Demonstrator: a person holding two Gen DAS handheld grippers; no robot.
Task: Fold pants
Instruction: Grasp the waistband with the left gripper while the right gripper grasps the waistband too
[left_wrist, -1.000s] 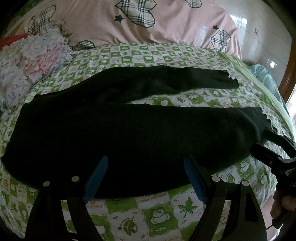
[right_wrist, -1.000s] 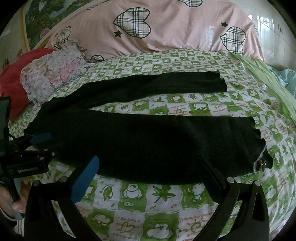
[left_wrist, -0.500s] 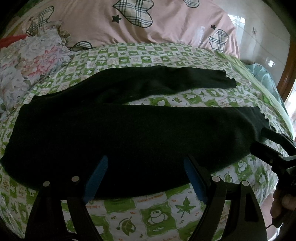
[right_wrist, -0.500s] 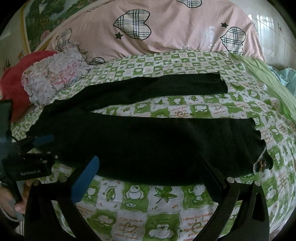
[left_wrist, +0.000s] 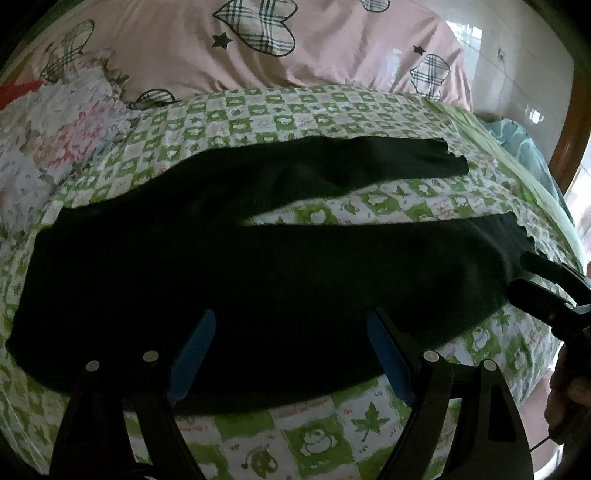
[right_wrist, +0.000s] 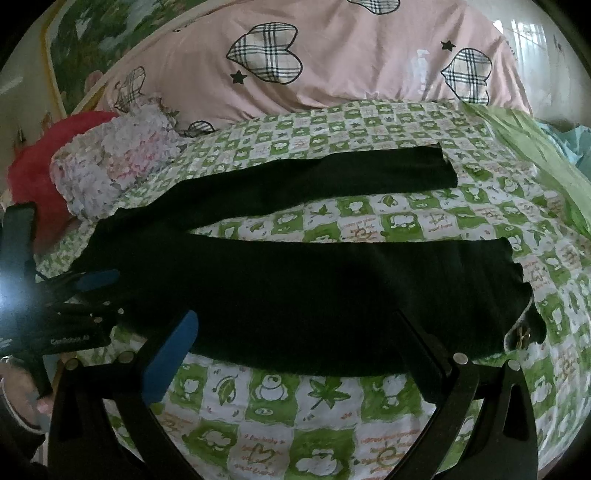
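Fingers of my left gripper (left_wrist: 290, 354) and right gripper (right_wrist: 295, 354) both spread apart, gripping nothing; black pants (right_wrist: 295, 288) lie flat, legs splayed, along the bedsheet's (right_wrist: 332, 417) near edge.

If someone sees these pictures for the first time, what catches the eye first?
The black pants catch the eye first: spread flat across the green checked sheet, legs apart in a V toward the right. Behind them lies a pink quilt with plaid hearts. Both grippers, left and right, are open at the near edge of the pants.
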